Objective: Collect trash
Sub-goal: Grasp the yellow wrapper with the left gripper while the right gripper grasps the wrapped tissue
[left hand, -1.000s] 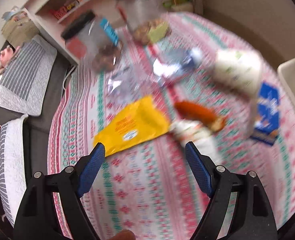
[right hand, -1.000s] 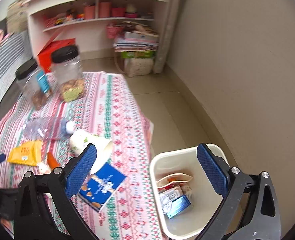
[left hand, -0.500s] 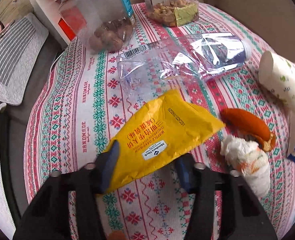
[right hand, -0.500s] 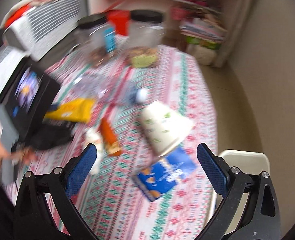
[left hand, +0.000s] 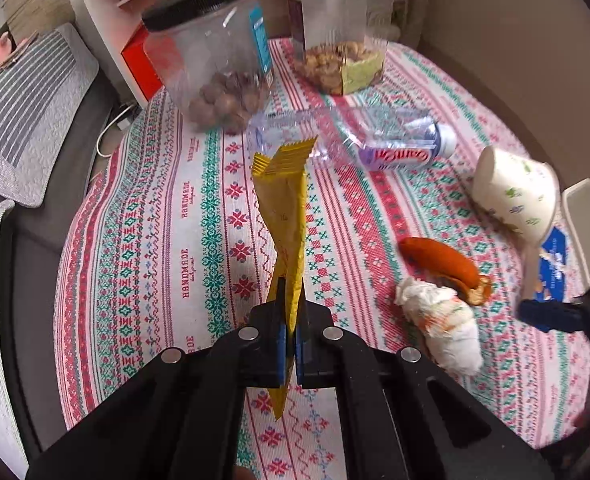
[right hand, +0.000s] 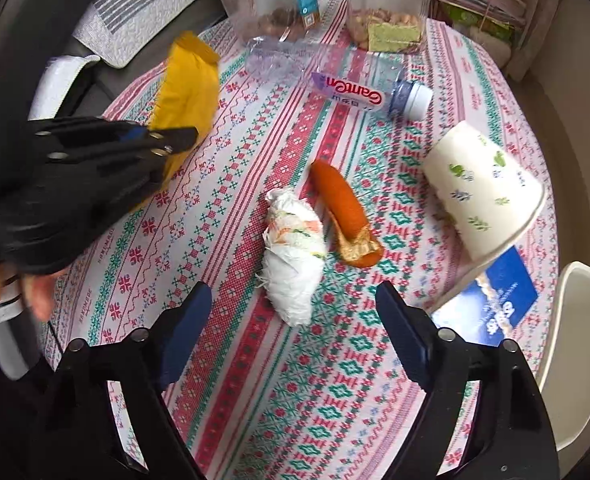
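Both claws are the same build: chunky matte black plastic arms with round silver screw heads at the joints and blue pads lining the inside of each finger. Left claw (left hand: 291,344) and right claw (right hand: 293,328) match. At the left edge of the right wrist view, a grey handle and a pale sleeve cuff.

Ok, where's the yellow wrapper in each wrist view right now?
Left wrist: the yellow wrapper stands centre frame, pinched in the left tool.
Right wrist: the wrapper is upper left, in that same tool.
Shared landmark: the lying water bottle, just beyond the wrapper in both views.
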### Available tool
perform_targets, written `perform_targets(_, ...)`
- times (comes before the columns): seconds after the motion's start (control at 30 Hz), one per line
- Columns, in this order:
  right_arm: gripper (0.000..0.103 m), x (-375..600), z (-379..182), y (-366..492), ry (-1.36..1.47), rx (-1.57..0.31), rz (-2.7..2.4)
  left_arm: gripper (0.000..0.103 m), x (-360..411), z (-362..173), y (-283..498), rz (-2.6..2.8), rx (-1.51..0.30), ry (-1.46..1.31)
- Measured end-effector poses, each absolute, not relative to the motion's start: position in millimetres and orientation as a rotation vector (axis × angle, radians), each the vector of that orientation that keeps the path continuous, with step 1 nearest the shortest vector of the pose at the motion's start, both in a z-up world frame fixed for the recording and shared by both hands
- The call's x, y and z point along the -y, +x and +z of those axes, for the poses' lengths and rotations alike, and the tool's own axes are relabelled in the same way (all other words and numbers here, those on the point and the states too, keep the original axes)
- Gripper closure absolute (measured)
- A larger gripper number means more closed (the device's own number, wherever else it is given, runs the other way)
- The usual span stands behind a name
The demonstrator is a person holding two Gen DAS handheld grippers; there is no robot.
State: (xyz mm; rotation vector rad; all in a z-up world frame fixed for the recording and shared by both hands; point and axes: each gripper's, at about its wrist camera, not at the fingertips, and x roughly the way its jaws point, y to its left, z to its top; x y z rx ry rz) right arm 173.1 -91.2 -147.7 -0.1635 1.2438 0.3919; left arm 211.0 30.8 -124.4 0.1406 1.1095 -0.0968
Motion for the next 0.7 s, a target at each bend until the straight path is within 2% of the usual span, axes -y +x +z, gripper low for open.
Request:
perform_targets(0.2, 0.039, 80.3, -160.0, 182.1, -0.137, -1.275, 0.374, 0.101, -43.0, -103.3, 201.0, -0.092, -1.072, 0.089)
perform_targets(0.27, 0.048, 77.8, -165.3, 186.1, -0.136, -1.292, 0.365, 0.101, -48.9, -98.0, 198.4, -0.083, -1.066, 0.074)
perform_targets(0.3, 0.058, 76.9, -167.6, 187.6, -0.141, -1.296, 0.357, 0.100, -50.9, -97.0, 197.2, -0.076, -1.062, 0.070)
perform_targets(0.33, 0.071, 75.7, -169.4, 188.5, -0.146, -1.296, 0.343, 0.100, -53.2, -95.7, 195.7, -0.070, -1.059, 0.066)
perform_targets(0.47, 0.072, 73.8, -163.0, 191.2, -0.114, -1.281, 0.367, 0.100, -63.0, -91.4, 194.0, -0.047, -1.053, 0.039)
perform_targets(0.7, 0.072, 74.0, -119.5, 186.5, -0.079, -1.139, 0.393, 0.100, -68.3, -81.0, 191.0, -0.043, -1.020, 0.012)
